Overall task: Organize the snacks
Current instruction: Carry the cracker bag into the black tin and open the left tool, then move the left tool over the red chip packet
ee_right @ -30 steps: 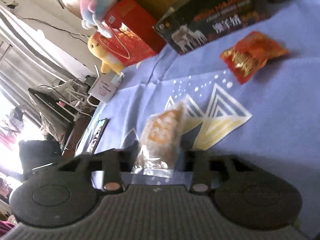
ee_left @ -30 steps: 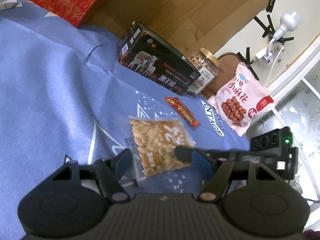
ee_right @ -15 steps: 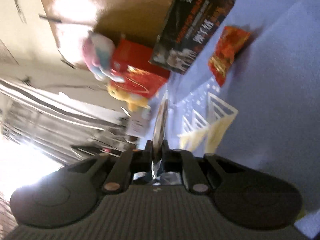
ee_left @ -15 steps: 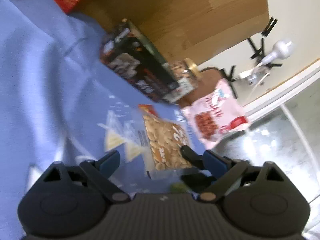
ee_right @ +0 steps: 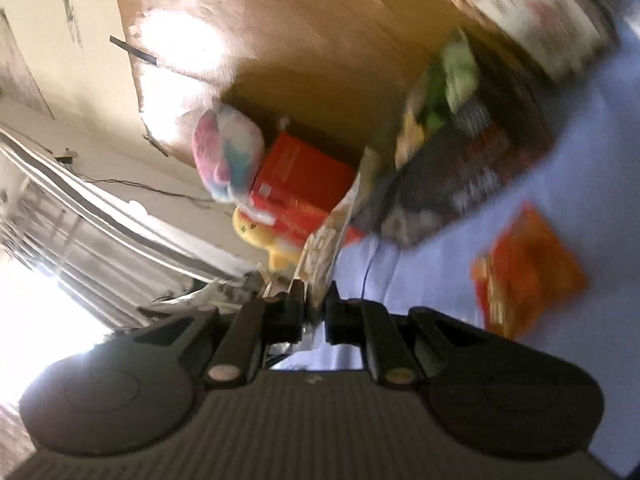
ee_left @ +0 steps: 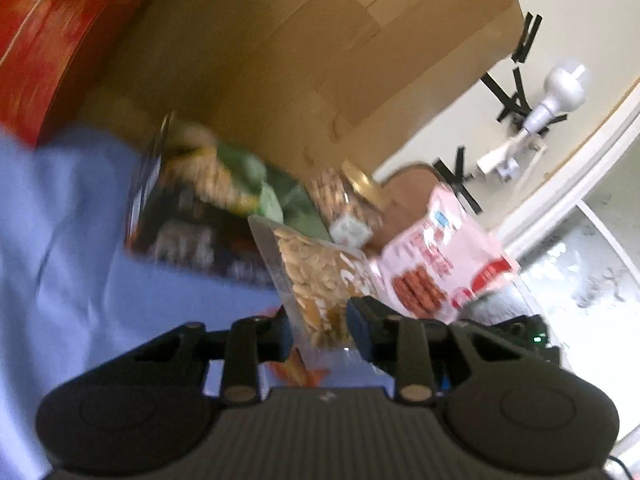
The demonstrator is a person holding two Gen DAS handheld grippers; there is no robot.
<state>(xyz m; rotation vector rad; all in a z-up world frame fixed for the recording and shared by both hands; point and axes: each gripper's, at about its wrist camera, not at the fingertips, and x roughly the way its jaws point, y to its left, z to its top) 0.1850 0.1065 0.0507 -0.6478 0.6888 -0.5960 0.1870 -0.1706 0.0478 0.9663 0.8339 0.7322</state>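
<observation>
Jaws of the left gripper [ee_left: 320, 330] are closing on a clear seed packet [ee_left: 316, 276]; those of the right gripper [ee_right: 314, 312] pinch its edge [ee_right: 326, 240]. Both hold it above the blue cloth [ee_left: 60, 248], a pink snack bag [ee_left: 436, 264] at two o'clock.

Motion blur leaves no print legible in either view. Ahead and to the right of the left gripper, the pink snack bag [ee_left: 436, 264] carries red characters and a small blue mark, all smeared past reading. The dark box [ee_left: 180, 232] ahead and to its left shows only pale streaks of lettering. Above and to the right of the right gripper, the jar's white label [ee_right: 532, 12] is a blur of grey lines.
</observation>
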